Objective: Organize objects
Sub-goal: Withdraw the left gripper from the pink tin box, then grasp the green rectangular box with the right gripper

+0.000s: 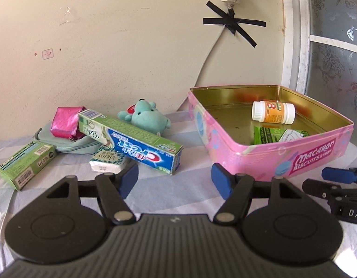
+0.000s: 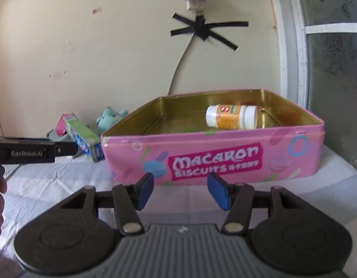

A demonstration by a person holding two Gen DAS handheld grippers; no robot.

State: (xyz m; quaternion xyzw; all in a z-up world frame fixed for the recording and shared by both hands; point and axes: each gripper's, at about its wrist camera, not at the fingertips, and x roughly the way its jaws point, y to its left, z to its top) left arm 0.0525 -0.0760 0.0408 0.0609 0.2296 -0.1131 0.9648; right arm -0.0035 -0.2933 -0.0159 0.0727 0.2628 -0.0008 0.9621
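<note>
Tin [image 1: 301, 159]: right of frame, holds bottle [image 1: 273, 112]
Toothpaste box [image 1: 132, 143]: left, on pile
Left tool [image 1: 175, 180]: spread, empty
Right tool [image 2: 180, 191]: spread, empty

The open pink metal biscuit tin [image 2: 215, 159] carries "MACARON BISCUITS" in white letters on a magenta panel on its near wall; small characters after it are too small to read. Inside, the white-capped orange pill bottle [image 1: 273, 112] lying on its side shows a large "B". Left of the tin, the long green-and-blue toothpaste carton [image 1: 132, 142] reads "Crest", upside down. Under its near end, the small white packet [image 1: 106, 161] bears "VIRJOY", also inverted. At the left edge of the right wrist view, the black gripper body [image 2: 28, 153] reads "GenRobot.AI".
</note>
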